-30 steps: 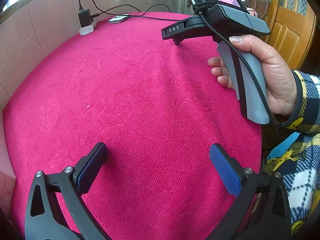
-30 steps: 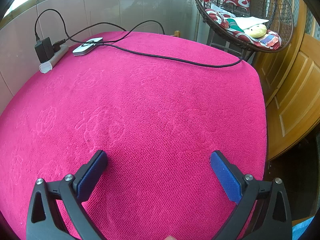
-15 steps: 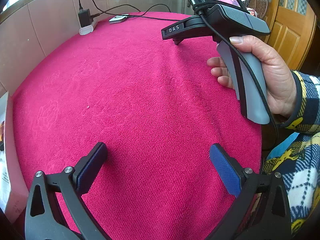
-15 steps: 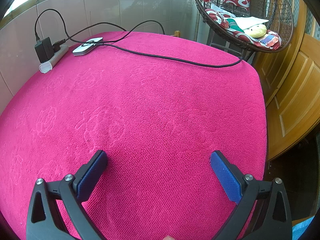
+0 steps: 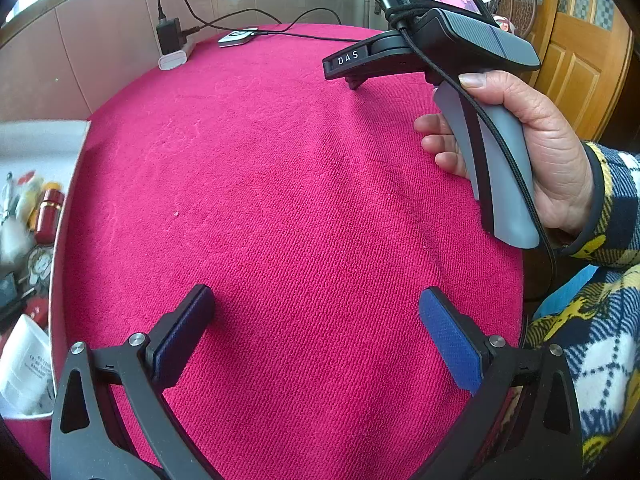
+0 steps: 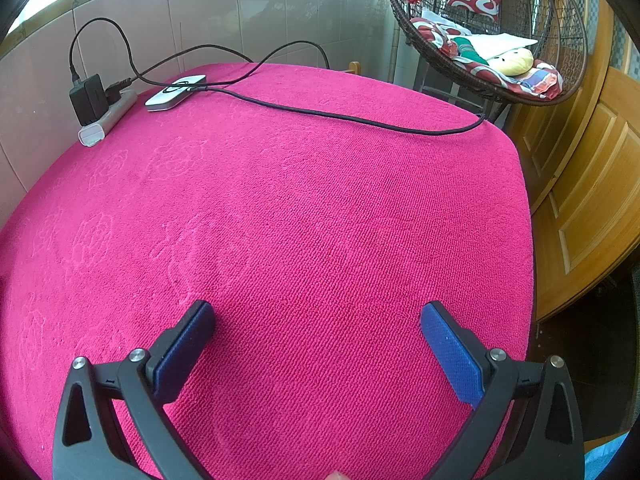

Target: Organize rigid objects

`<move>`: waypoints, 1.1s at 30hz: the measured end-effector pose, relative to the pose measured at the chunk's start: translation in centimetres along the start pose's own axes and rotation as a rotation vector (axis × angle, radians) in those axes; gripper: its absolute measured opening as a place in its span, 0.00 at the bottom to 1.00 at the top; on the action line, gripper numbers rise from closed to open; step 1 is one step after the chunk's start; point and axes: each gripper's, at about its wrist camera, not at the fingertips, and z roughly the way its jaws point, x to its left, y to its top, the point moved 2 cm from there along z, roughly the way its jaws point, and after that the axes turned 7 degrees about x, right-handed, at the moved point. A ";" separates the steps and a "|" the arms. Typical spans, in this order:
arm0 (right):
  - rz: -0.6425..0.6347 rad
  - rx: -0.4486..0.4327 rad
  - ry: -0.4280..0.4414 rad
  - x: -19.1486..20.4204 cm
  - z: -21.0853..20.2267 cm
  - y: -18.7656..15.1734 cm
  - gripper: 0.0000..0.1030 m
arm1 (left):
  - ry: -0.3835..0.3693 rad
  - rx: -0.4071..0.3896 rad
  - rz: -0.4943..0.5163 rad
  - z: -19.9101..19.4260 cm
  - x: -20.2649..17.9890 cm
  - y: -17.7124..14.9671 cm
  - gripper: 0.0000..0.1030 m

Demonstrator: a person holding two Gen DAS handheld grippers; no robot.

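The rigid objects (image 5: 28, 236) are seen heaped in a white box (image 5: 60, 216) at about nine o'clock from the left hand-held gripper (image 5: 316, 320), just off the edge of the pink-covered worktop (image 5: 280, 200). A red cylinder and pale containers are made out; the rest is blurred, and no long axis can be judged. The left hand-held gripper is judged the nearer. Both it and the right hand-held gripper (image 6: 318, 324) are spread wide, with nothing held.
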 end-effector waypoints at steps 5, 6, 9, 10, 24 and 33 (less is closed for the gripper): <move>0.000 0.000 0.000 0.0 0.0 0.0 1.00 | 0.000 0.000 0.000 0.0 0.0 0.0 1.00; 0.000 0.000 0.000 0.0 0.0 0.0 1.00 | 0.000 0.000 0.000 0.0 0.0 0.0 1.00; 0.000 0.000 0.000 0.0 0.0 0.0 1.00 | 0.000 0.000 0.000 0.0 0.1 0.0 1.00; 0.000 0.000 0.000 0.0 0.0 0.0 1.00 | -0.001 0.000 0.000 0.0 0.0 0.0 1.00; 0.000 0.000 0.000 0.1 0.0 0.0 1.00 | -0.001 0.000 0.000 0.1 0.1 0.1 1.00; -0.001 0.000 0.000 0.1 0.1 0.0 1.00 | -0.001 0.000 0.000 0.0 0.2 0.2 1.00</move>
